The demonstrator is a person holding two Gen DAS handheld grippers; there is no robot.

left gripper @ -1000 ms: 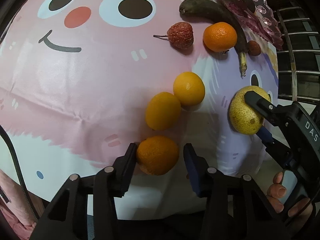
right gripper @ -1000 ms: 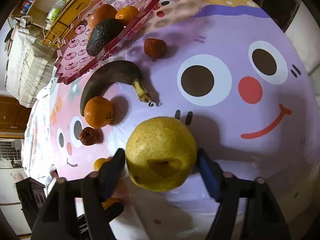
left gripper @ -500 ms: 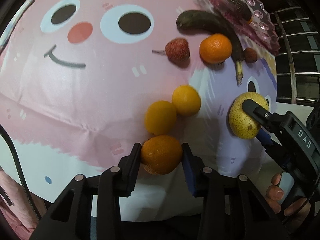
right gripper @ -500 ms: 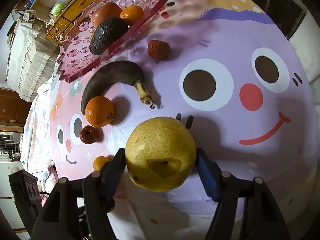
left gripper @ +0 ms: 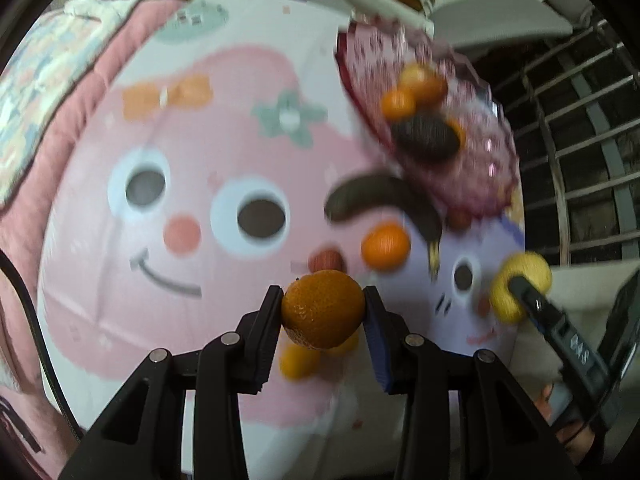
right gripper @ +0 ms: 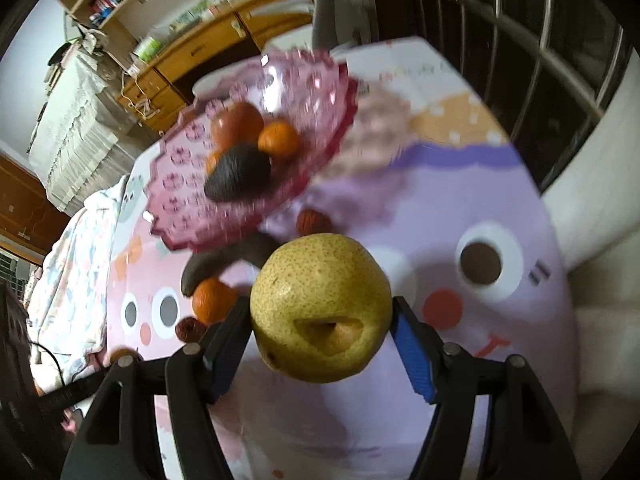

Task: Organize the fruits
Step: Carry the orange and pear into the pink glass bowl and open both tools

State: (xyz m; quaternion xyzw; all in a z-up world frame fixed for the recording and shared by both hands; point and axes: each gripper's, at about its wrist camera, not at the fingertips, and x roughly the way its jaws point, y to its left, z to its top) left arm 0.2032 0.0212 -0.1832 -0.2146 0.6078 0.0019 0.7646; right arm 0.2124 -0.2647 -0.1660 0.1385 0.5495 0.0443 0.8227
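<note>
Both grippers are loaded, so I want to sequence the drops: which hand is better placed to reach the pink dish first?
Probably the right gripper. Its pear sits just below the pink dish; the left gripper with its orange appears farther away.

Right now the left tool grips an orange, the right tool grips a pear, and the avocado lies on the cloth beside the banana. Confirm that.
One detail is wrong. The avocado is not on the cloth; it lies in the pink dish with the oranges, as the right wrist view shows. The rest stands: the left tool grips an orange, and the right tool grips the pear.
</note>
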